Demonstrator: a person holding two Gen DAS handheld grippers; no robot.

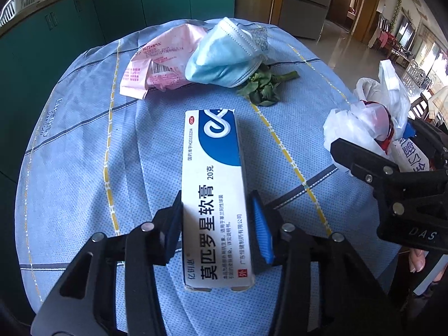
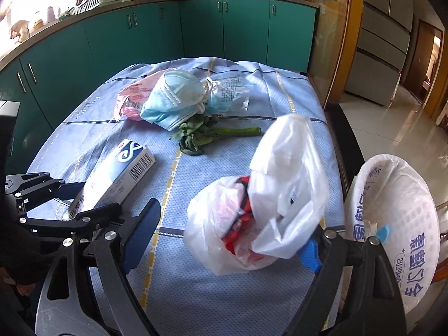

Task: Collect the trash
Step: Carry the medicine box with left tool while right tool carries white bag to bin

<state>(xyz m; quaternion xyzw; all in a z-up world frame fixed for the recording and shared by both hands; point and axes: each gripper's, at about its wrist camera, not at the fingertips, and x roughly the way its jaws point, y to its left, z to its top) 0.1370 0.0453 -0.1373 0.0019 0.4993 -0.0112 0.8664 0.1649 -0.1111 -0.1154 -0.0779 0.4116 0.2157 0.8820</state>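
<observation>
Trash lies across the blue-clothed table [image 1: 84, 145]. At ten o'clock in the left wrist view sits a pink wrapper [image 1: 156, 64], touching a blue face mask [image 1: 224, 58] at twelve, with wilted greens [image 1: 263, 86] just beside the mask. At six o'clock the left gripper [image 1: 217, 224] has its fingers around the near end of a medicine box [image 1: 214, 196]; one pad touches it, the other shows a sliver of gap, so the box could slip or twist when lifted. At three o'clock the right gripper [image 2: 224, 229] has its fingers spread wide around a white plastic bag [image 2: 260, 210], gripping nothing. The bag could sag shut or slide off the table edge before the box reaches it.
</observation>
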